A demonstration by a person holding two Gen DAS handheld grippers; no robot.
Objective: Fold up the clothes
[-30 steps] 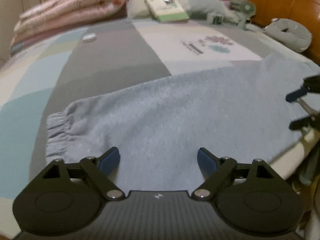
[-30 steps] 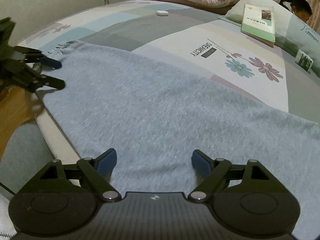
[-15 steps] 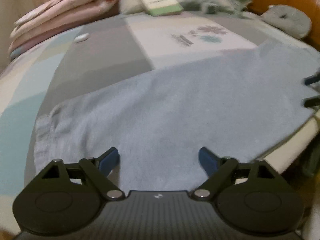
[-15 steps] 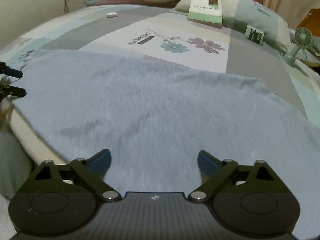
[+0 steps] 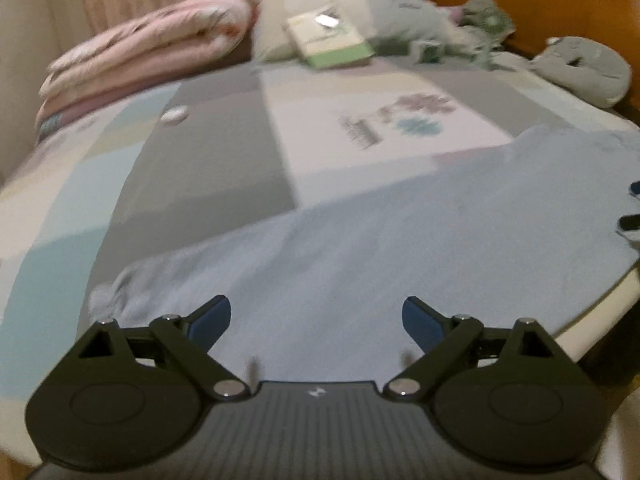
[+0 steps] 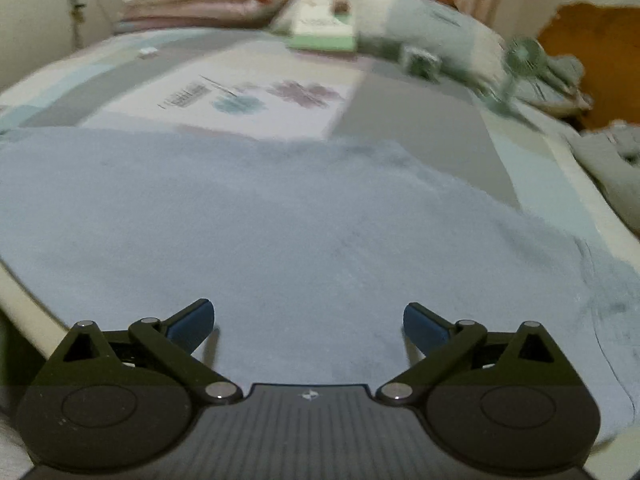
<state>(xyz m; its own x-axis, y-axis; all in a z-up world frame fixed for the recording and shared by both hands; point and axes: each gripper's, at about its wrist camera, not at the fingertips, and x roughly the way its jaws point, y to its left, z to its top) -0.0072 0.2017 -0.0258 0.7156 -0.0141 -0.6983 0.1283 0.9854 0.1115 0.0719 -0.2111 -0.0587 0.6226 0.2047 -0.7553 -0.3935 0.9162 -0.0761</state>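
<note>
Garment: one pale blue fleece garment (image 6: 280,216) lying flat along the near edge of the bed (image 5: 208,152)
Left tongs (image 5: 316,318): jaws wide apart above the fleece, nothing between them
Right tongs (image 6: 308,320): jaws opening, wide apart, nothing between them
Book: one green-edged book (image 5: 332,40) on a pillow (image 6: 420,28)
Quilts: one folded pink quilt (image 5: 148,56)
Fans: one small green fan (image 6: 520,56)
Writing: print beside two flowers on the bedsheet, too blurred to read

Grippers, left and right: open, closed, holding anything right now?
Left gripper: open, nothing held, above the blue garment.
Right gripper: jaws opening, wide apart, nothing between them.
</note>
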